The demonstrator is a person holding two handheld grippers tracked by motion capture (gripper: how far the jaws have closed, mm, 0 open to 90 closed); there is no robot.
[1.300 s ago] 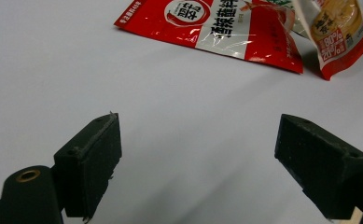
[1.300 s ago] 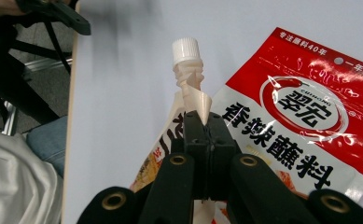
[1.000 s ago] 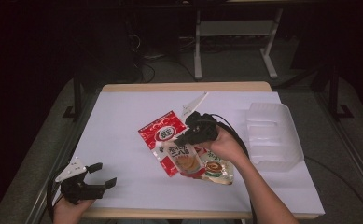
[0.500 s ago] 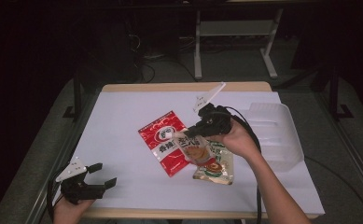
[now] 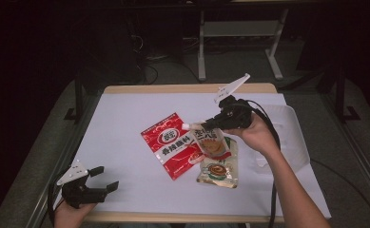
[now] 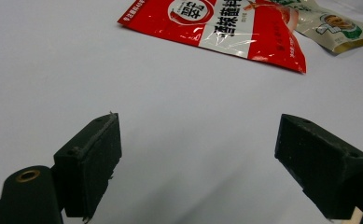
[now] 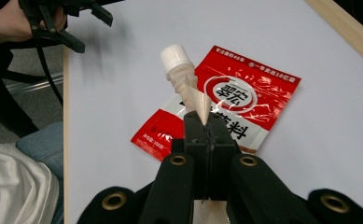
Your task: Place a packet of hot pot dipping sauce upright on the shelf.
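White tabletop [image 5: 125, 123]: right gripper [image 5: 210, 124] clamps the spouted pouch [image 5: 210, 140], lifted, unplaced; open left gripper [image 5: 107, 179] idles at seven o'clock.

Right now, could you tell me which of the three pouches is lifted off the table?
The spouted pouch with the white screw cap, gripped in the right tongs. The red sachet and the beige pouch lie flat.

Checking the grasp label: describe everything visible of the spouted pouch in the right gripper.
The spouted pouch is a soft, glossy cream sachet with printed lettering and a ribbed white spout with a white screw cap. The right gripper is shut on its top corner just behind the spout, holding it lifted and tilted above the red sachet and the pale printed packet.
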